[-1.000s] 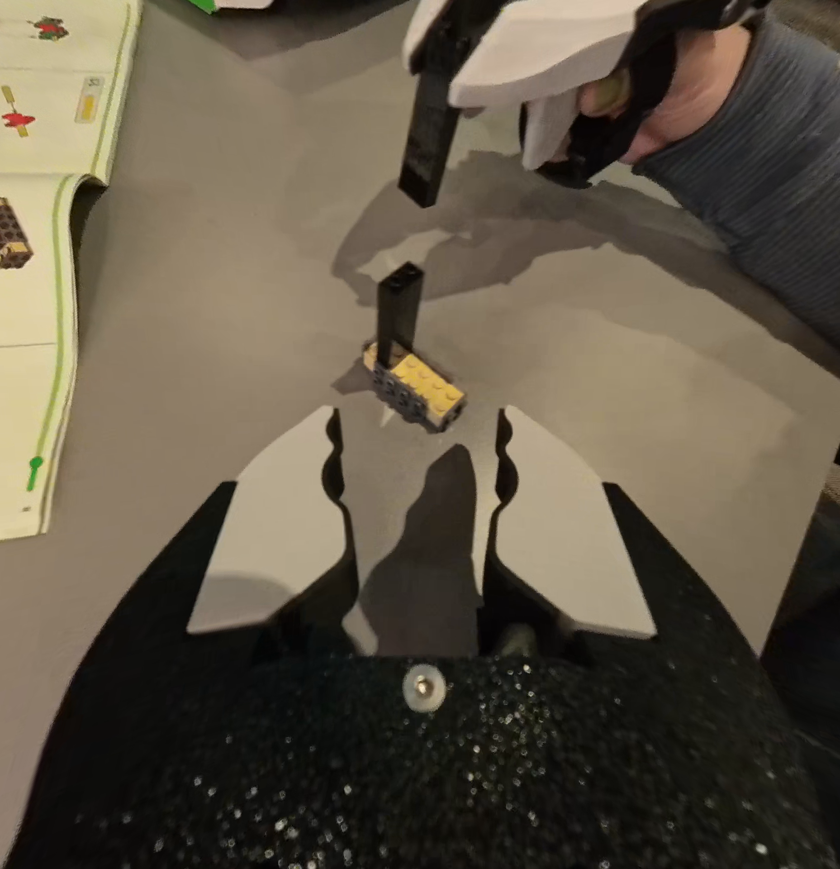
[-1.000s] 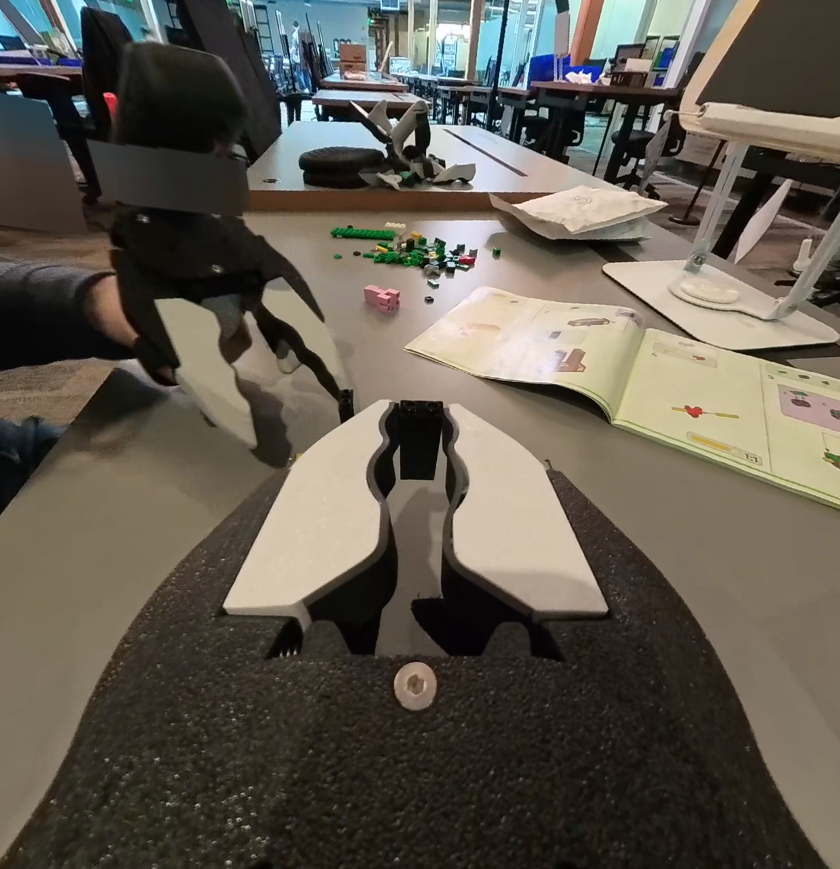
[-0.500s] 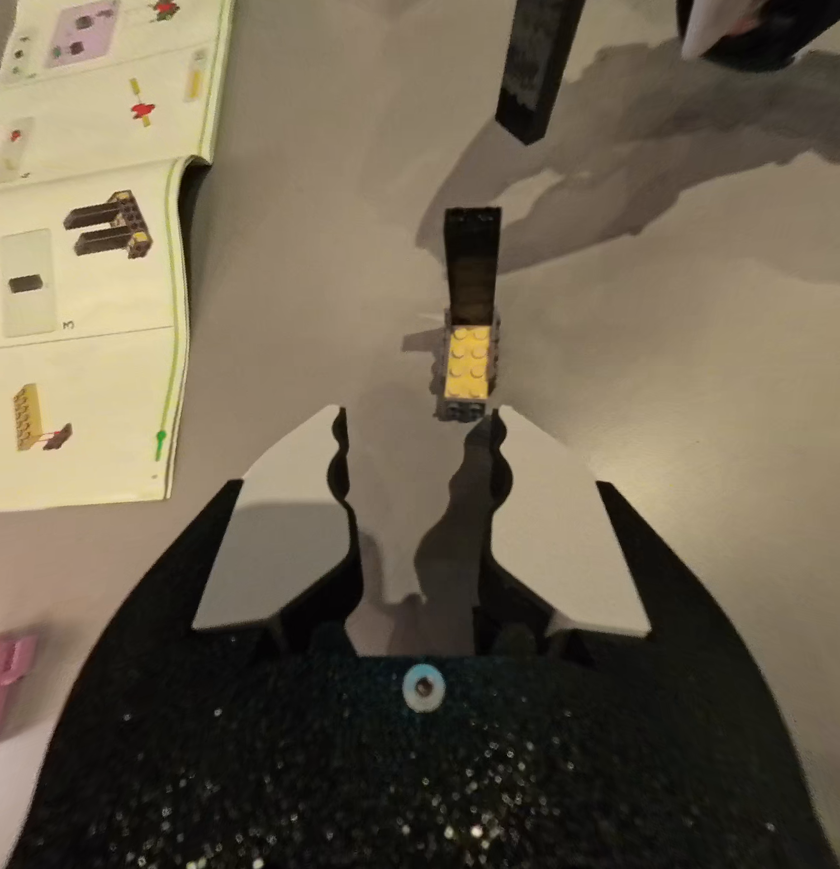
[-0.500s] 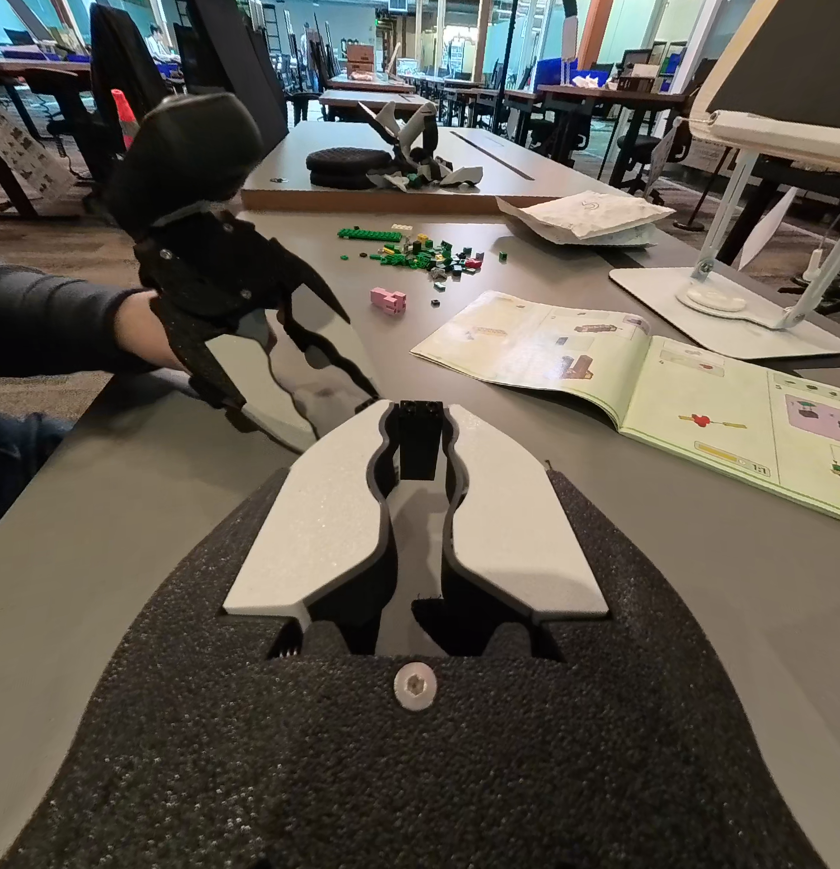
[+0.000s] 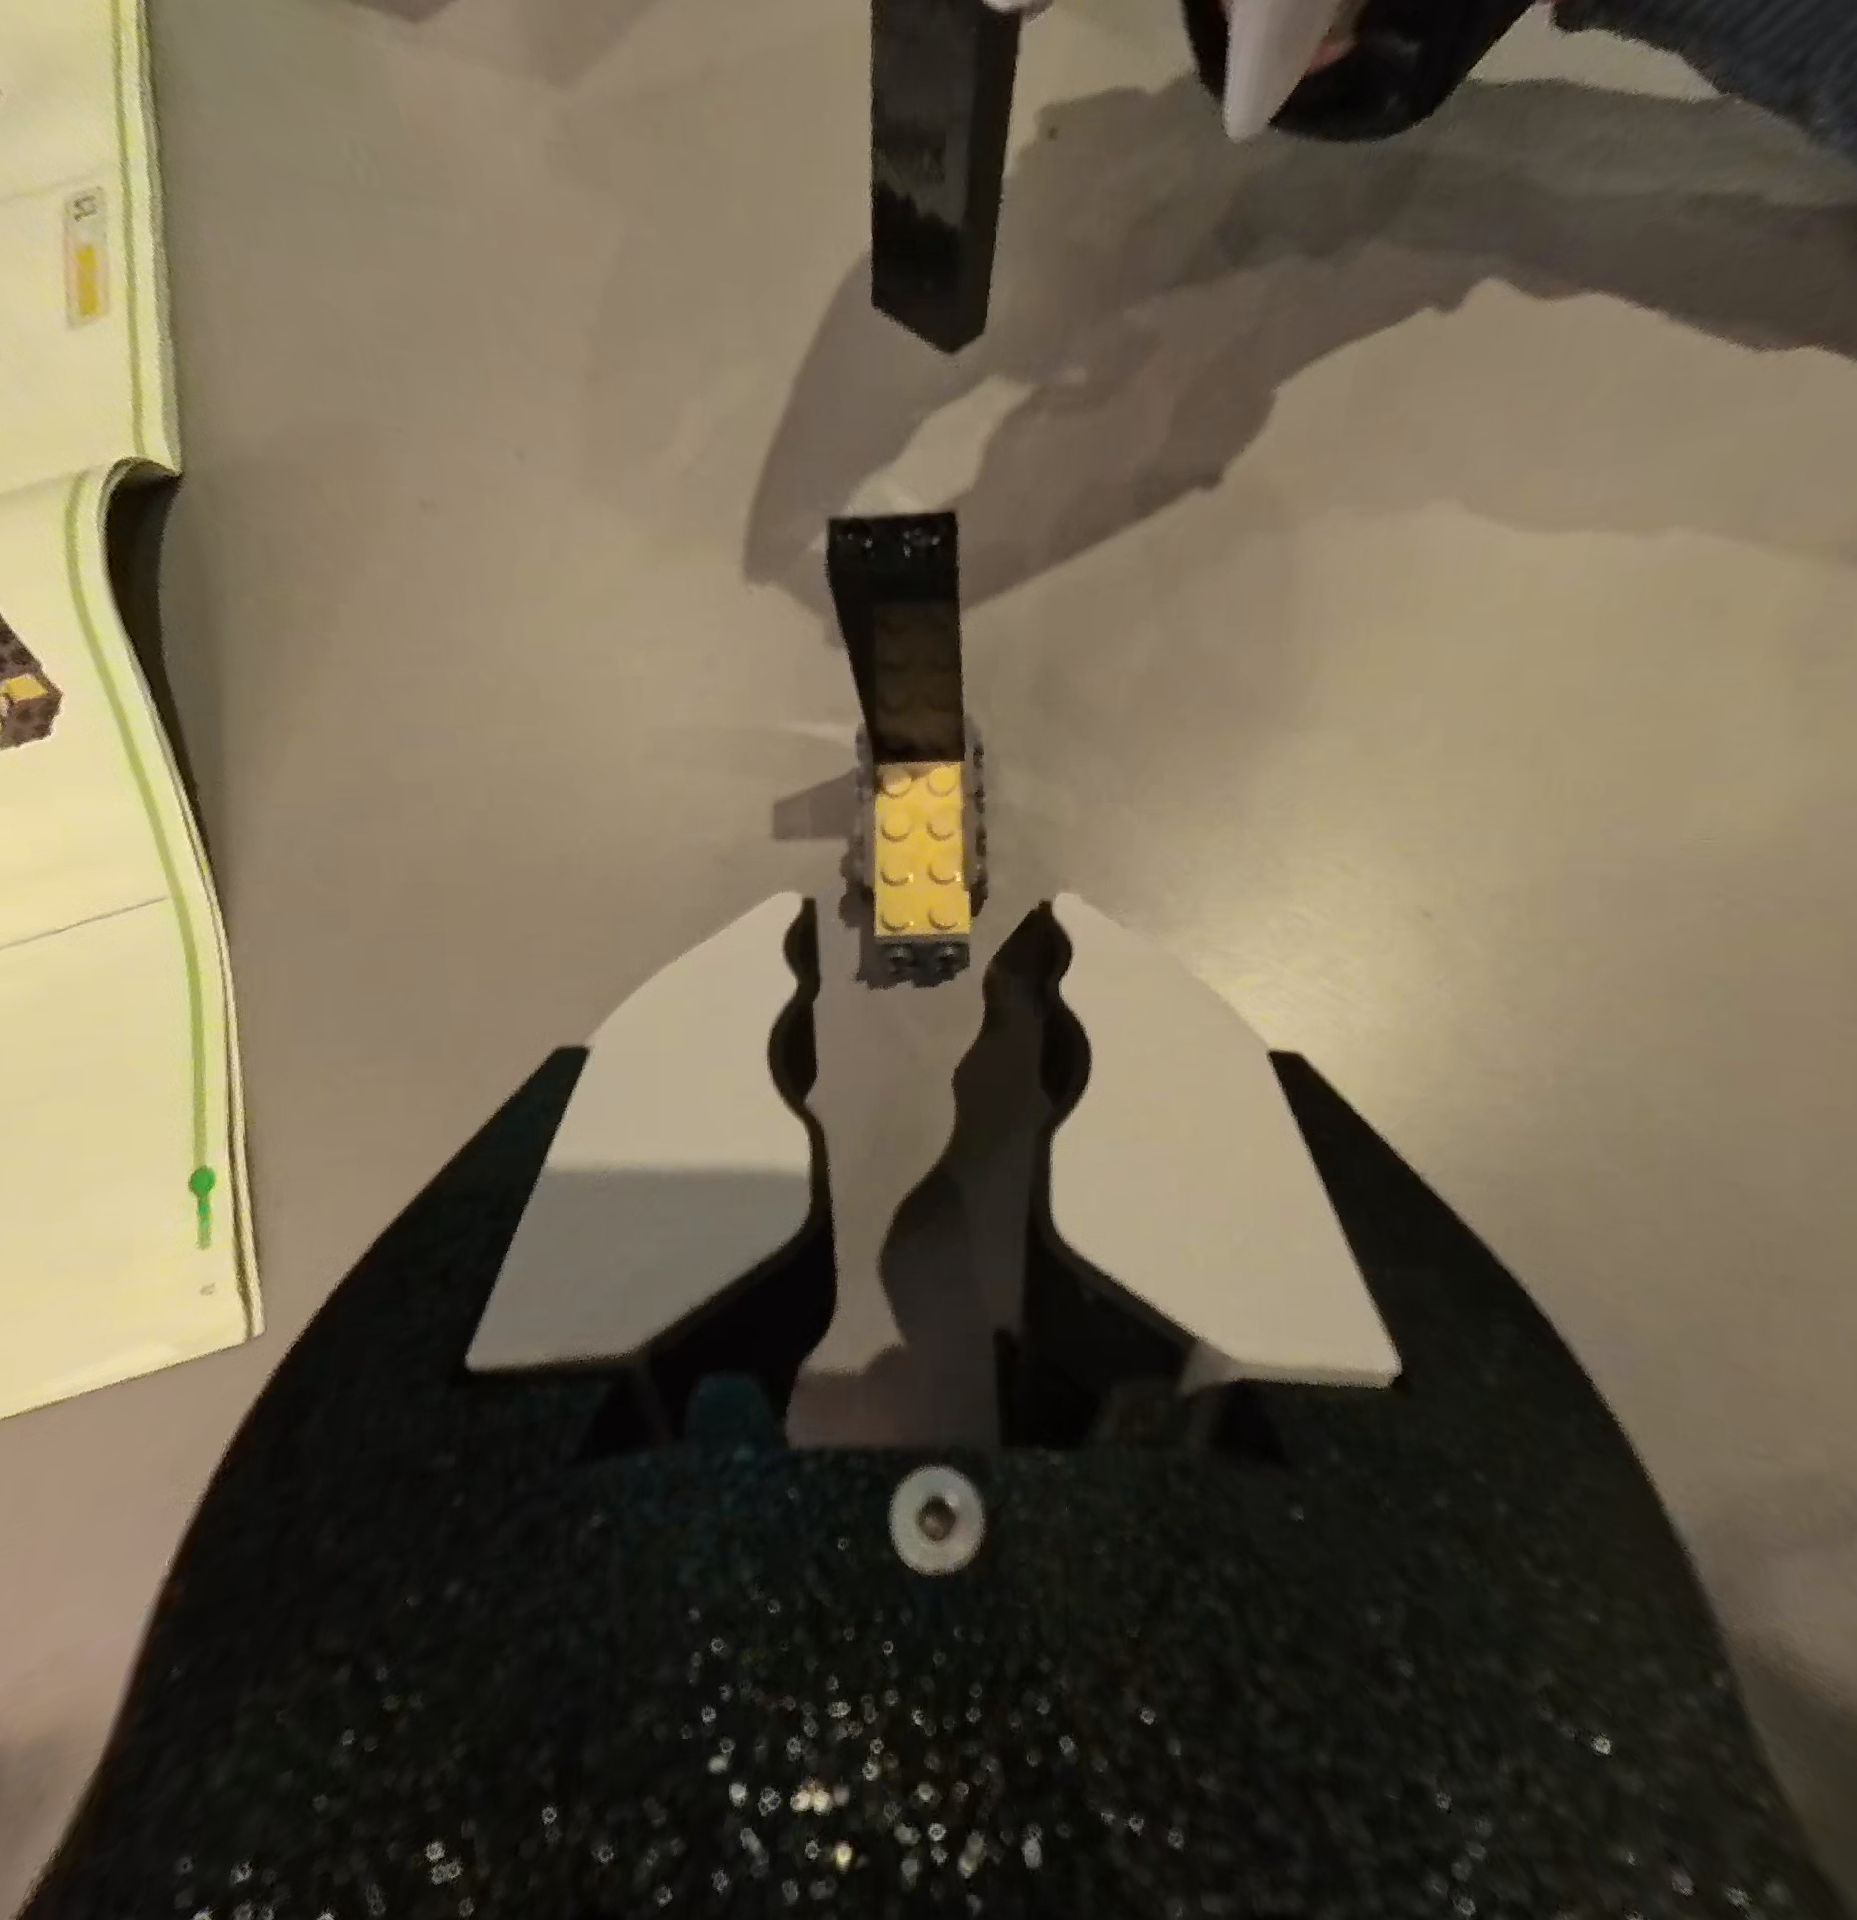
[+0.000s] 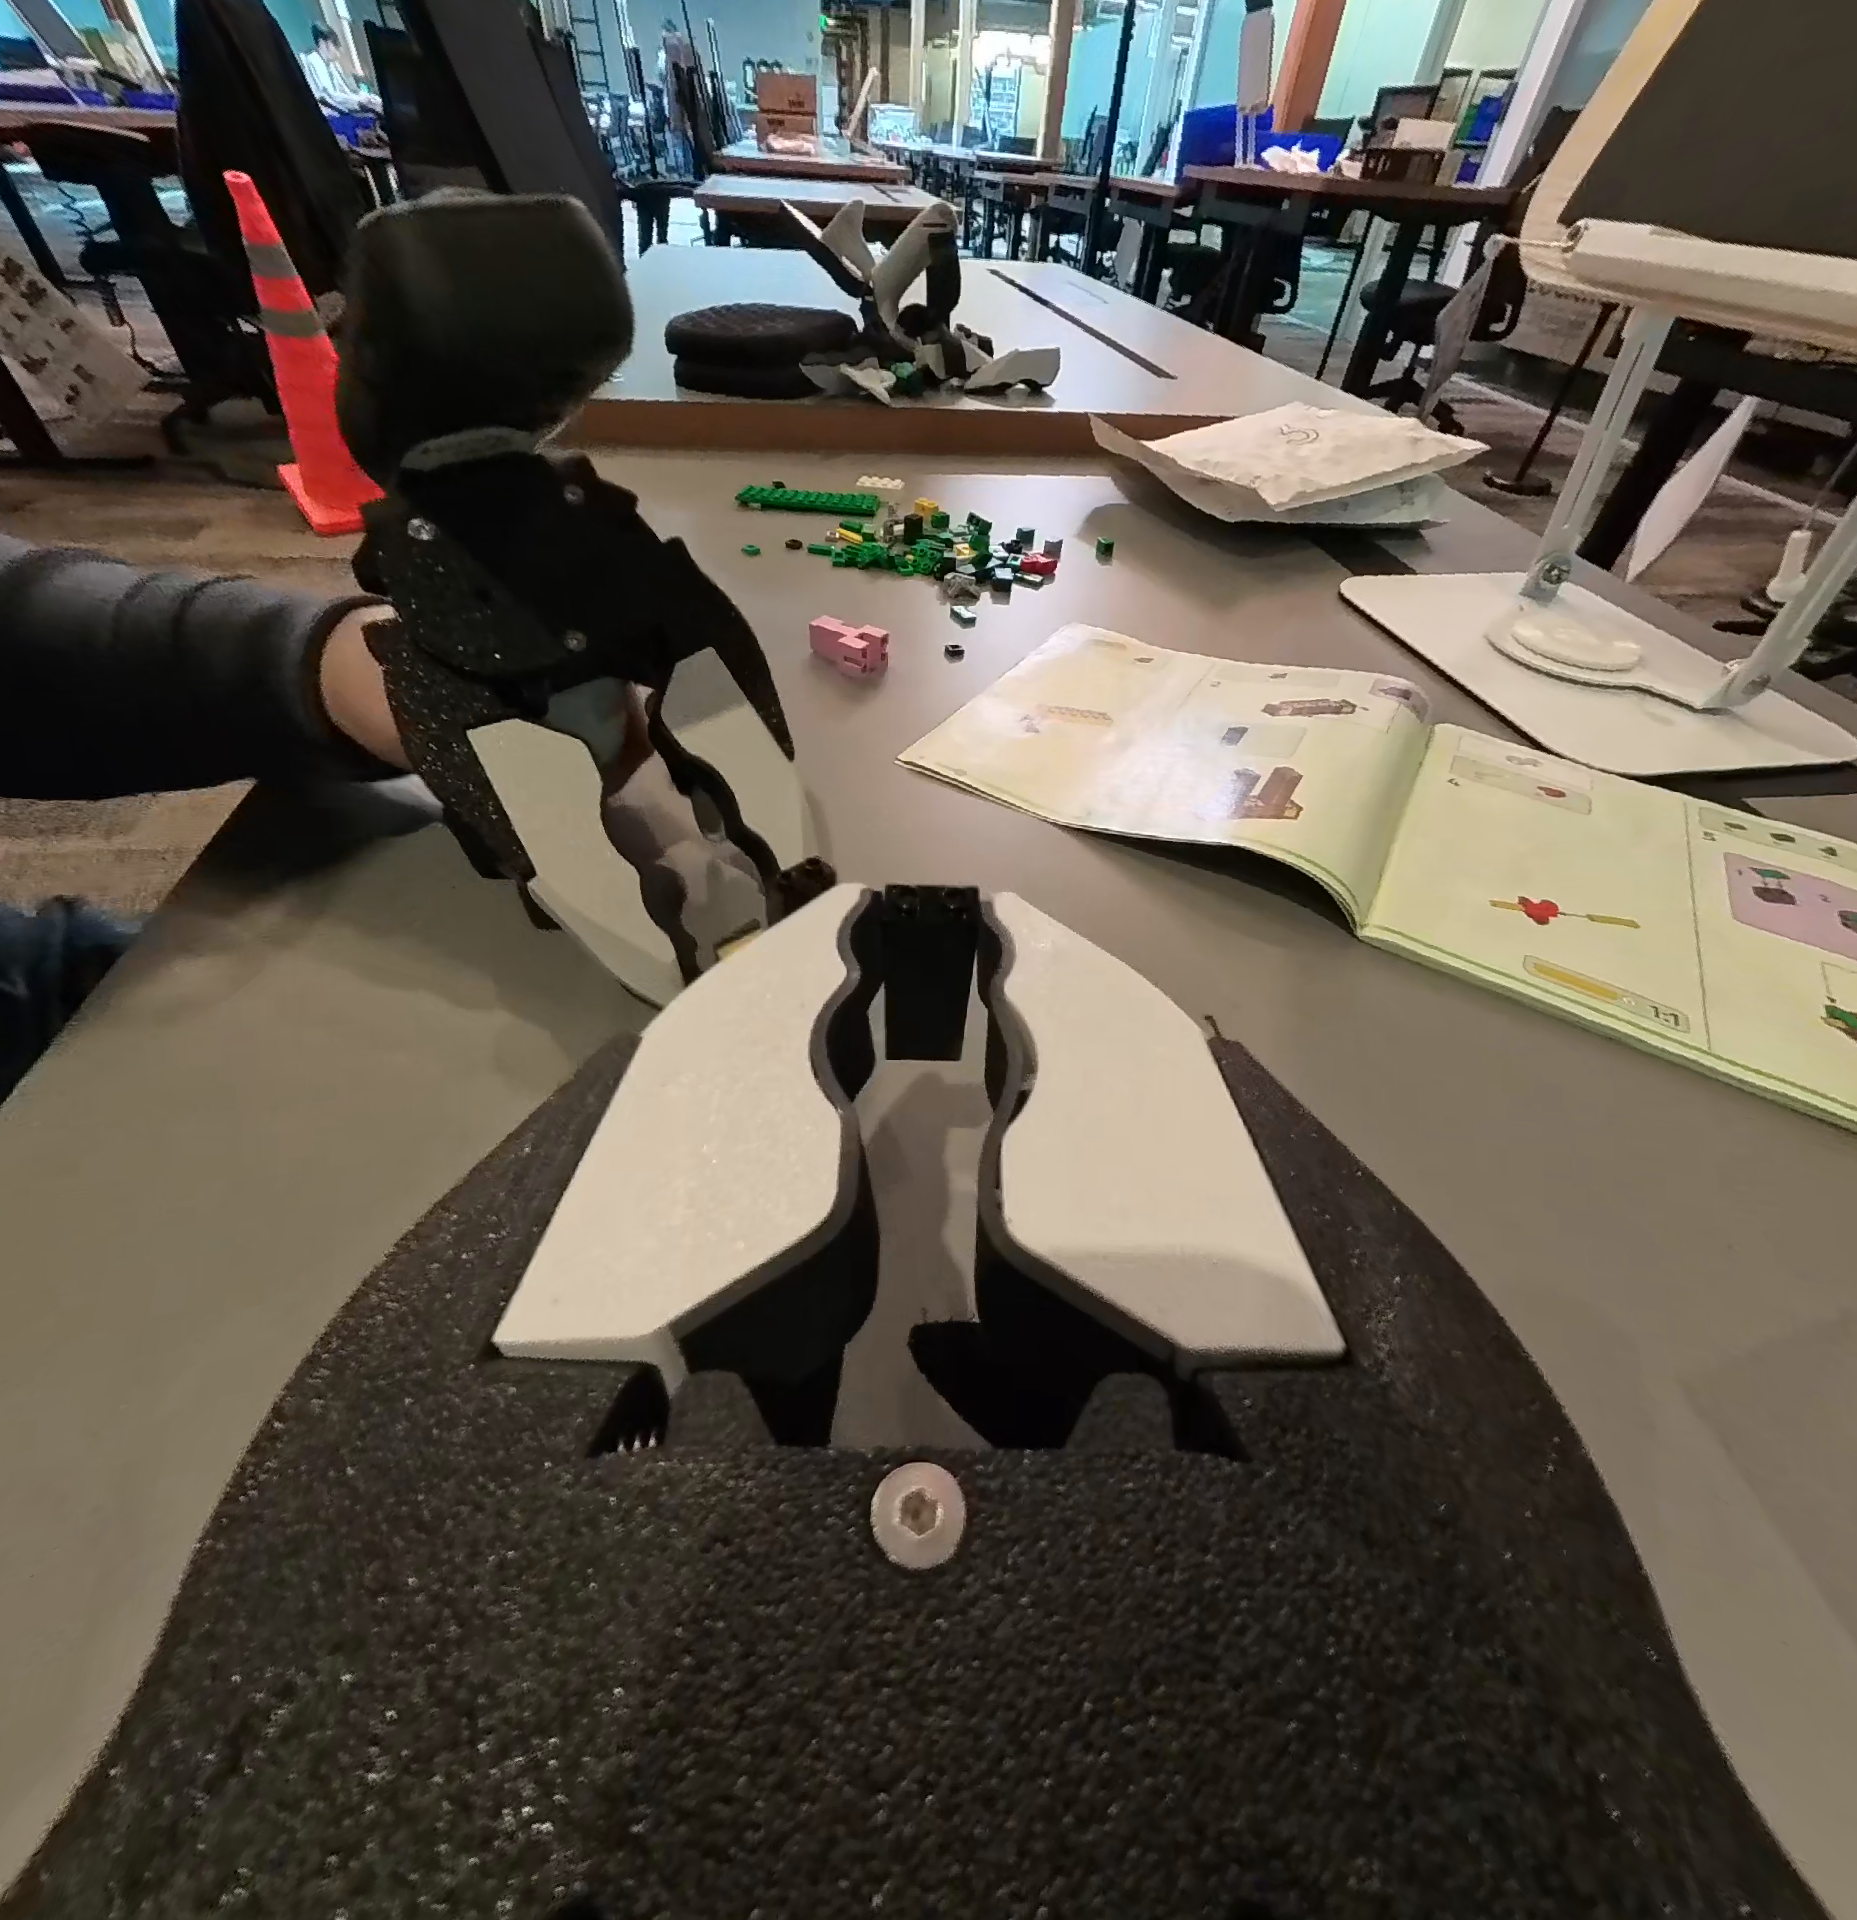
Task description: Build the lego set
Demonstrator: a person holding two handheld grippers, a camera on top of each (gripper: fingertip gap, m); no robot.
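Note:
A small assembly (image 5: 922, 862) sits on the grey table: a yellow plate on dark grey bricks, with a tall black column (image 5: 903, 634) upright at its far end. My left gripper (image 5: 926, 914) is open, with a fingertip on either side of the assembly's near end. My right gripper (image 6: 929, 904) is shut on a second tall black brick (image 6: 929, 977), which hangs in the air above and beyond the assembly in the left wrist view (image 5: 939, 177). In the right wrist view the left gripper (image 6: 737, 914) hides most of the assembly.
An open instruction booklet (image 6: 1319, 790) lies to the right, and shows at the left in the left wrist view (image 5: 82, 831). Farther back are a pile of loose bricks (image 6: 934, 540), a pink pig figure (image 6: 849, 644), a paper bag (image 6: 1288, 457) and a white lamp base (image 6: 1589, 665). Left tips to right tips: about 11 centimeters.
My left gripper has swung round and moved in, so its open fingers now line up with and flank the assembly. The right gripper still holds its black brick above.

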